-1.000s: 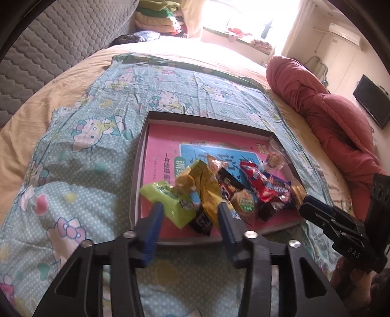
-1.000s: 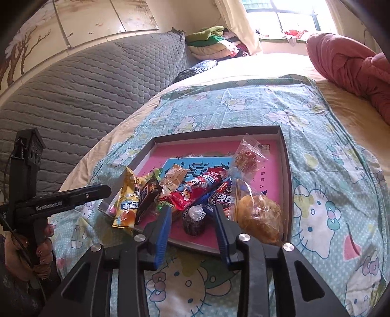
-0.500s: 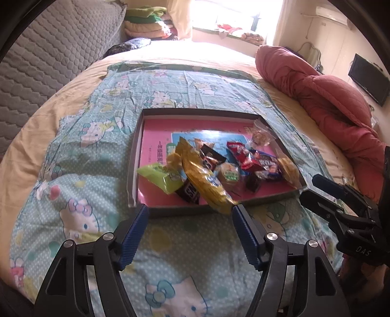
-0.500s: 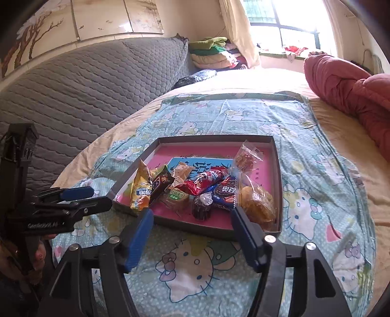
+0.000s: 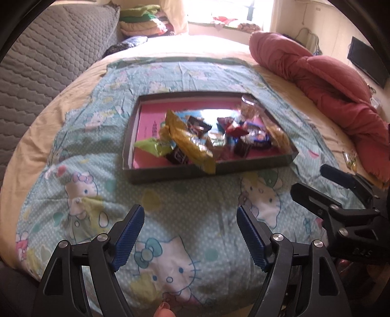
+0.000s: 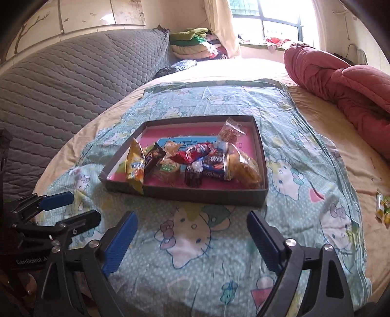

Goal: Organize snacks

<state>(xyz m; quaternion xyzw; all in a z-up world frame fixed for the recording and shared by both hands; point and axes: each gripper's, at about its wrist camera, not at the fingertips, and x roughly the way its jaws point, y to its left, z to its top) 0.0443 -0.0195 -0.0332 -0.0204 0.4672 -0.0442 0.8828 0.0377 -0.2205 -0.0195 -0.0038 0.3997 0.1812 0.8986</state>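
Bright daylight from the window (image 6: 268, 26) blows out; fisheye edges curve.

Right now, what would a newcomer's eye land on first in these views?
Probably the shallow grey box with a pink floor, mid-bed on the cartoon-cat sheet, its near half heaped with snack packets; a yellow packet hangs over its near rim. Next, both blue-padded tongs, left and right, open and empty in front of it.

The bed (image 6: 329, 146) carries a beige sheet and a light-blue cartoon-cat printed cover (image 6: 287, 170). A grey quilted headboard (image 6: 73, 80) runs along the bed's left edge. A rumpled red quilted duvet (image 6: 341, 83) lies at the right edge. Folded green and cream blankets (image 6: 192, 41) are stacked at the far corner. A bright window (image 6: 268, 22) with a cream curtain (image 6: 223, 24) lights the room. A black wall-mounted screen (image 5: 368, 61) hangs on the right wall.
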